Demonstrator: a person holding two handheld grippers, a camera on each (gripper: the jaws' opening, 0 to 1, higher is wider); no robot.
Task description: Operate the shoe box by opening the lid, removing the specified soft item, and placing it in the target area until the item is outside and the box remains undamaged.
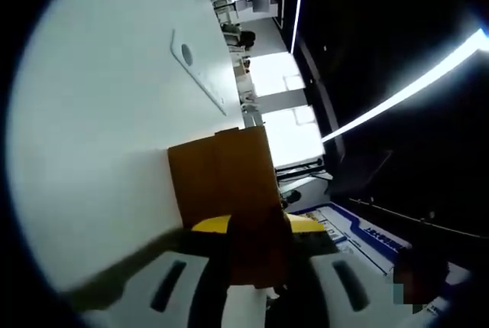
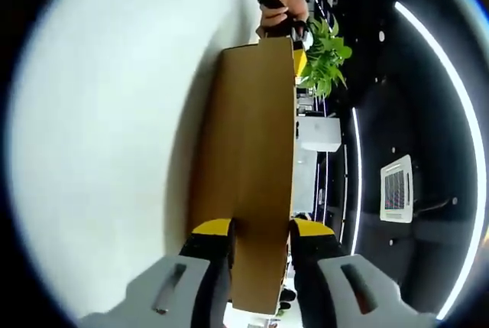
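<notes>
— What dominates both views?
— A white tabletop [image 1: 99, 114], with a brown cardboard shoe-box lid [image 2: 256, 167] raised above it.
— Who holds the lid?
— The right gripper [image 2: 260, 236] is clamped on one edge with its yellow-tipped jaws; the left gripper [image 1: 256, 225] is clenched on the opposite end.
— Anything else?
— A green potted plant [image 2: 325, 53] stands beyond.

matt brown cardboard lid [image 2: 256, 167], seemingly smooth
</notes>
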